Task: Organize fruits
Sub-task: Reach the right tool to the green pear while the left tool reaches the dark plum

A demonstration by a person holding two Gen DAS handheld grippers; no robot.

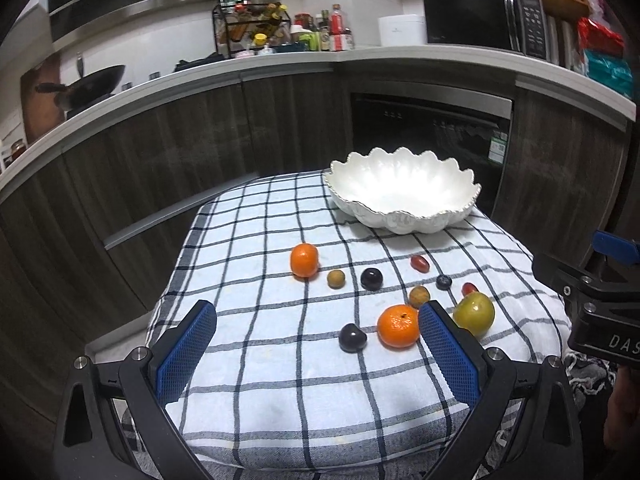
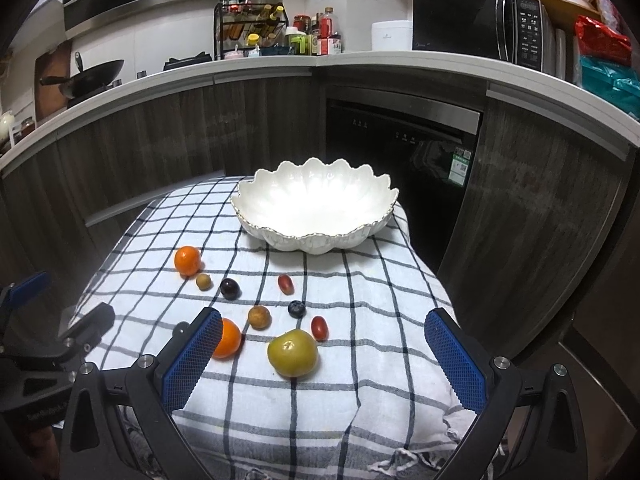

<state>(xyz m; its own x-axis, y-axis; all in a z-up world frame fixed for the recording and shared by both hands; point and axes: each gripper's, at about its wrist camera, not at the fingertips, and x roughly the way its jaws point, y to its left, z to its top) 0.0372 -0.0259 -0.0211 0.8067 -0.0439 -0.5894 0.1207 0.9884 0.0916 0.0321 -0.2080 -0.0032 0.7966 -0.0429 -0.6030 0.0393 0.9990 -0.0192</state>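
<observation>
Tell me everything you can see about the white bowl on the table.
The white bowl is wide and shallow, shaped like an open flower, with a scalloped, petal-like rim and ribbed outer walls. It looks like glossy glazed ceramic, and the rim edge appears trimmed in a thin metallic line. It stands upright and is empty, its inside brightly lit. It sits at the far end of the checked cloth, beyond all the loose fruit. Only the cloth touches it; no fruit or gripper is near it.
</observation>
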